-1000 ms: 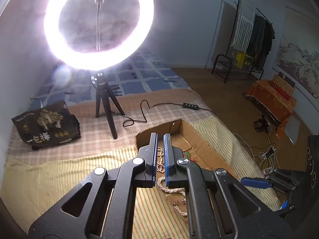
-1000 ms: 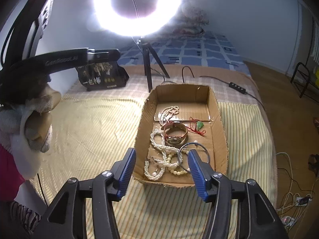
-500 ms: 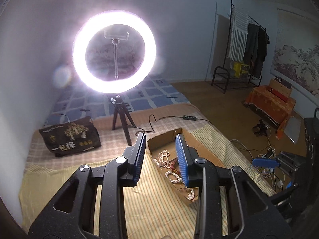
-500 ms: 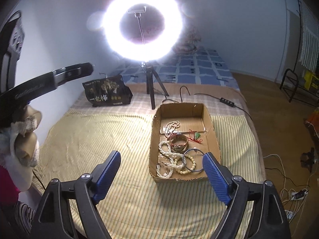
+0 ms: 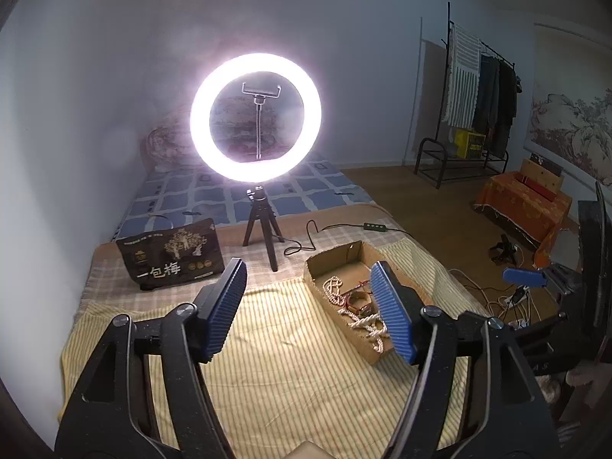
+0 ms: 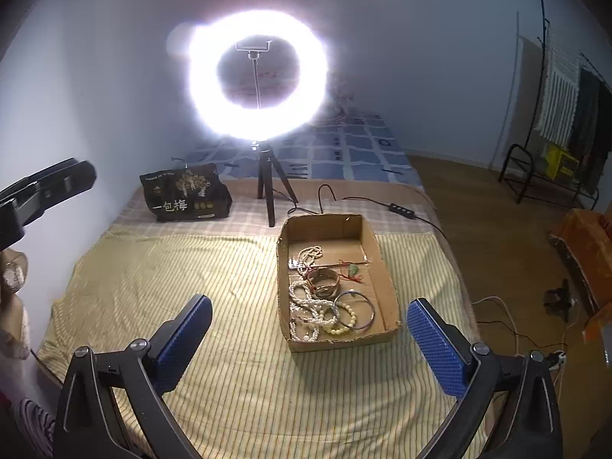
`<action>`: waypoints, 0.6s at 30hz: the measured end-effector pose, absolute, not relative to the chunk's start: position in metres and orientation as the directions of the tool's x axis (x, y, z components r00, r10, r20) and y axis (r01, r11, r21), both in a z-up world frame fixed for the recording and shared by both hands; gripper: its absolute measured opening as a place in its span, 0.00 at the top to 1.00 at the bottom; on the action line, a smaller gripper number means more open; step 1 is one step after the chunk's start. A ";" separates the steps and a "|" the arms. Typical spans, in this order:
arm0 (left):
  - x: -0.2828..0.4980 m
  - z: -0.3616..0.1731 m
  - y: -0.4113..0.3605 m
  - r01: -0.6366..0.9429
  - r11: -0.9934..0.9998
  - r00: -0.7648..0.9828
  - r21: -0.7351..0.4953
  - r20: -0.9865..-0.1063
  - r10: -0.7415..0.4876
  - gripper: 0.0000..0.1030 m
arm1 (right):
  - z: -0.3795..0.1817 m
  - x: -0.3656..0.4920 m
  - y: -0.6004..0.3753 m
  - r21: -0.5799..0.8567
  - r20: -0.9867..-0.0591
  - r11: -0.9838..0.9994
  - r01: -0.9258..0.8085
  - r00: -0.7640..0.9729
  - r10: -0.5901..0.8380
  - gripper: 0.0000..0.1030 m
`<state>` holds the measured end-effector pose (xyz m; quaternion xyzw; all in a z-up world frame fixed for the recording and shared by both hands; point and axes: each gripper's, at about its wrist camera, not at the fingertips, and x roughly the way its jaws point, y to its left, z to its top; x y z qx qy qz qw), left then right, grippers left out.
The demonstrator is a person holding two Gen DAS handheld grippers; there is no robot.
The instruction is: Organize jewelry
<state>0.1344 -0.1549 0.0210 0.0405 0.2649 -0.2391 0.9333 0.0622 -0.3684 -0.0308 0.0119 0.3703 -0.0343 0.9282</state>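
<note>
Jewelry (image 5: 357, 306) partly behind left gripper (image 5: 310, 306)

Both wrist fisheyes sit high and well back over the bed, facing the ring light (image 5: 255, 118) (image 6: 258, 76). Left view looks from left of the cardboard box (image 5: 386, 264), so it lands centre right; right view centres it (image 6: 367, 237). Shared: box, light, black bag (image 5: 172, 258) (image 6: 185, 193); edges probably distorted.

Cardboard box (image 6: 386, 279) open from above; tripod (image 6: 269, 187) stands just behind.
</note>
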 end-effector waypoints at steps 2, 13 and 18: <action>0.128 0.020 -0.151 0.466 0.883 0.746 -0.052 -0.513 -0.424 0.26 | -0.029 0.059 -0.364 -0.021 -0.684 0.996 0.090 0.725 -0.080 0.00; 0.096 0.004 -0.129 0.437 0.898 0.764 -0.048 -0.506 -0.400 0.09 | -0.027 0.041 -0.345 -0.028 -0.618 0.983 0.180 0.770 -0.159 0.00; 0.085 -0.004 -0.126 0.430 0.902 0.769 -0.032 -0.510 -0.385 0.08 | -0.033 0.035 -0.337 -0.030 -0.604 0.982 0.186 0.780 -0.166 0.00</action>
